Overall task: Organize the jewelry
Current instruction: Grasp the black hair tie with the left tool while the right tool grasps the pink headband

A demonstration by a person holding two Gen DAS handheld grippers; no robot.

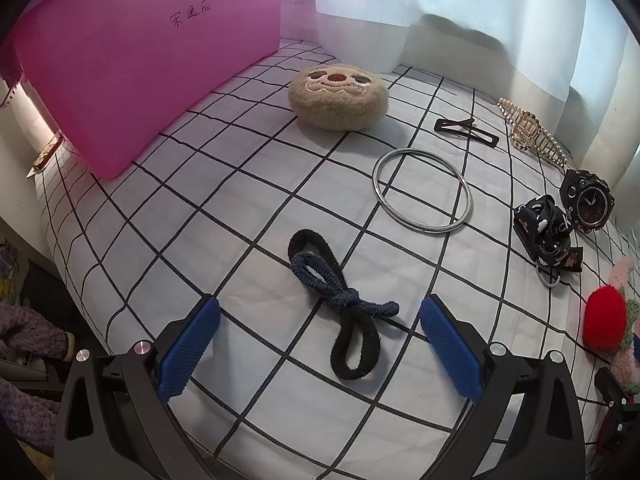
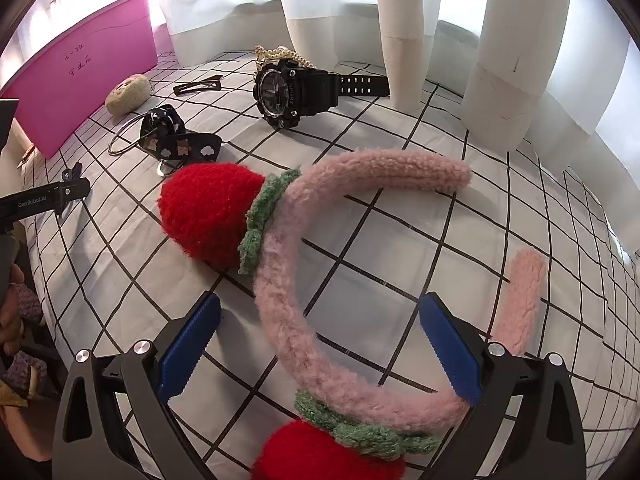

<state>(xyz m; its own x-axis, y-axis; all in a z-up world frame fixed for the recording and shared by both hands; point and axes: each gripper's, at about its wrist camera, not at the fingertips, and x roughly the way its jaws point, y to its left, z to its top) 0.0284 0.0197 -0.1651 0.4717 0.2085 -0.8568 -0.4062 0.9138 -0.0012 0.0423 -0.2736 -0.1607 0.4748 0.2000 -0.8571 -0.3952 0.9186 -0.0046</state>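
Observation:
My left gripper (image 1: 319,312) is open over knotted dark hair ties (image 1: 340,300) that lie between its blue pads on the checked cloth. Farther off lie a silver bangle (image 1: 422,191), a black hair clip (image 1: 466,130), a gold pearl claw clip (image 1: 532,134), a black watch (image 1: 586,202) and a black printed strap (image 1: 546,232). My right gripper (image 2: 320,316) is open around the band of a pink fuzzy headband (image 2: 304,300) with red strawberries (image 2: 212,212). The watch (image 2: 288,92) and strap (image 2: 180,140) lie beyond it.
A pink plastic bin (image 1: 132,76) stands at the back left. A beige plush sloth face (image 1: 338,96) lies near it. White curtains (image 1: 460,12) hang along the back edge; cardboard tubes (image 2: 400,40) stand behind the watch. The left gripper's body (image 2: 44,200) shows at left.

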